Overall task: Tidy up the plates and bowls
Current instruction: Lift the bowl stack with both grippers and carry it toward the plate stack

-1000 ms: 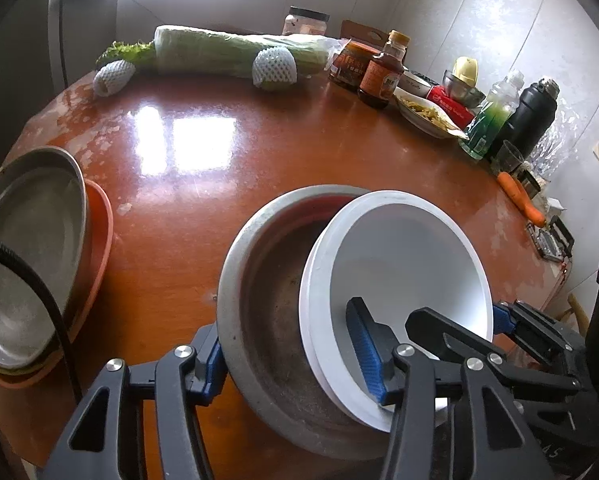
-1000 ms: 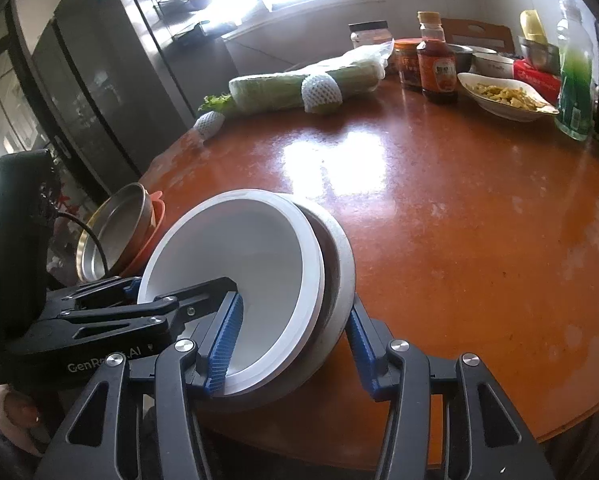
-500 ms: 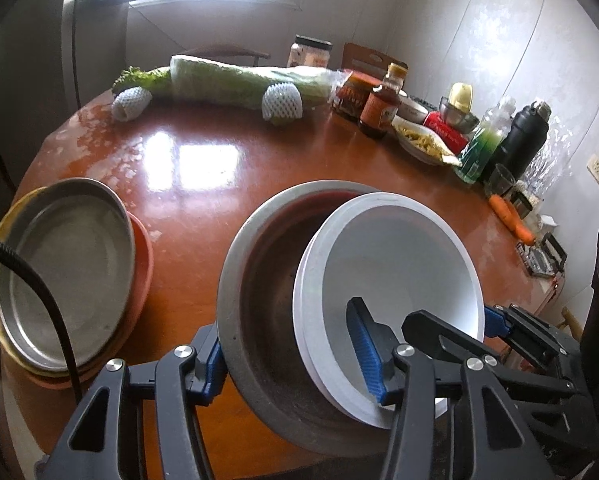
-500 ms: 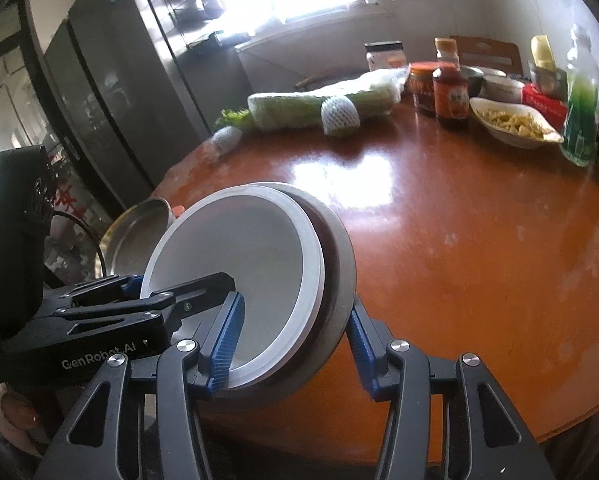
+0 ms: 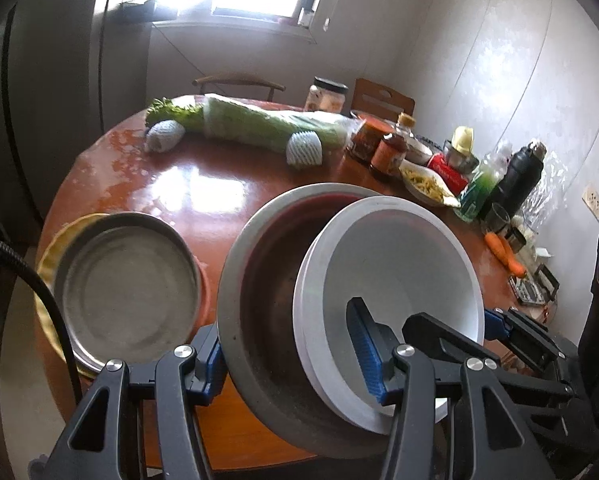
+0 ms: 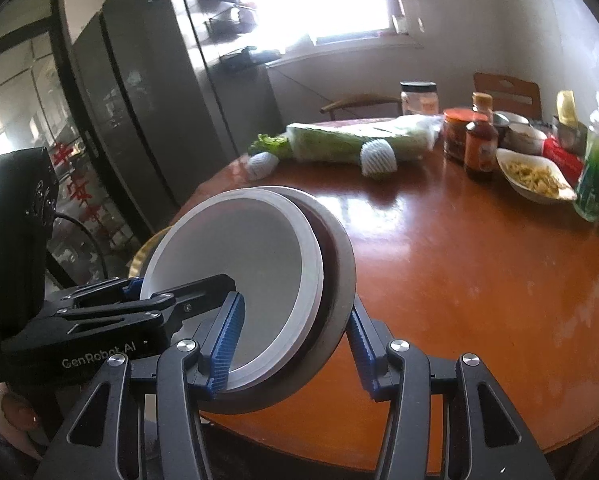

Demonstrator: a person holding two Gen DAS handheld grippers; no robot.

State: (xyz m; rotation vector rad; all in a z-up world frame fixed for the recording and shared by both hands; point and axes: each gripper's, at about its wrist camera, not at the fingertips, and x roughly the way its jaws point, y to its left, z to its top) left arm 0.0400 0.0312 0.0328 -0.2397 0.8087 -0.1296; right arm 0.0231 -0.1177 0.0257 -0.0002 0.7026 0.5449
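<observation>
A white bowl [image 5: 395, 264] sits nested in a grey metal bowl [image 5: 267, 264], both lifted above the round wooden table [image 5: 203, 184]. My left gripper [image 5: 291, 356] is shut on the near rims of both bowls. My right gripper [image 6: 291, 344] is shut on the same pair, white bowl [image 6: 235, 264] inside grey bowl [image 6: 339, 264]. A metal plate [image 5: 127, 292] lies on an orange plate [image 5: 206, 288] and a yellow plate [image 5: 55, 240] at the table's left edge.
A wrapped cabbage [image 5: 259, 124], two netted fruits [image 5: 304, 148], sauce jars [image 5: 387, 152], a dish of food [image 5: 427, 188], a green bottle [image 5: 479, 188], a black flask [image 5: 519, 176] and a carrot [image 5: 503, 252] line the far and right rim. A fridge [image 6: 139, 112] stands left.
Both grippers have risen with the nested bowls, so the table looks lower and farther. The plate stack at the left now shows more fully.
</observation>
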